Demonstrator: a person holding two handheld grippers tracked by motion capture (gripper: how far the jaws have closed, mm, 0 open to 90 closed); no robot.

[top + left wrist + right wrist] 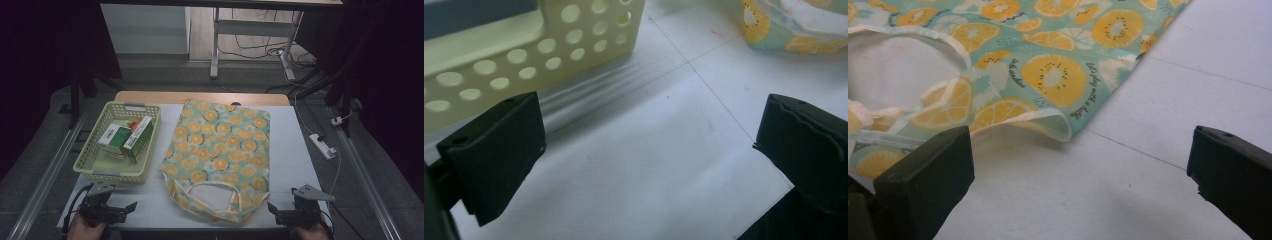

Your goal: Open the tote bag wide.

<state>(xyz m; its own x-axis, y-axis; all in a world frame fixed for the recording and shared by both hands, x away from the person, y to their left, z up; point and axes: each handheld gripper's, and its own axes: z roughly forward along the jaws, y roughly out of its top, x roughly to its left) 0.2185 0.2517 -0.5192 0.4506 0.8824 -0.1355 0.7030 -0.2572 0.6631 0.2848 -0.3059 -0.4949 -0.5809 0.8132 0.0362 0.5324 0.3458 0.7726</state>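
Now the bag (218, 152) with the orange fruit print lies flat in the middle of the white table (295, 150), with its handles and its mouth at the near end, toward the person. Left of the bag, just beside it, stands a pale yellow basket (150, 145) with round holes in its walls. Inside the basket lie two boxes, a green and white box (138, 136) and a smaller white box (111, 136) touching it on the side away from the bag

Near the bag's near left corner, in front of the basket, the left gripper (131, 207) rests low over the table with its jaws spread wide and nothing between them. In the left gripper view the bare table lies between the jaws, the basket wall (524, 55) is close ahead and the edge of the bag (794, 30) is further off

Near the bag's near right corner, the right gripper (271, 208) also has its jaws spread wide and holds nothing. In the right gripper view the bag's corner (1048, 80) lies just ahead of the jaws, not touching them
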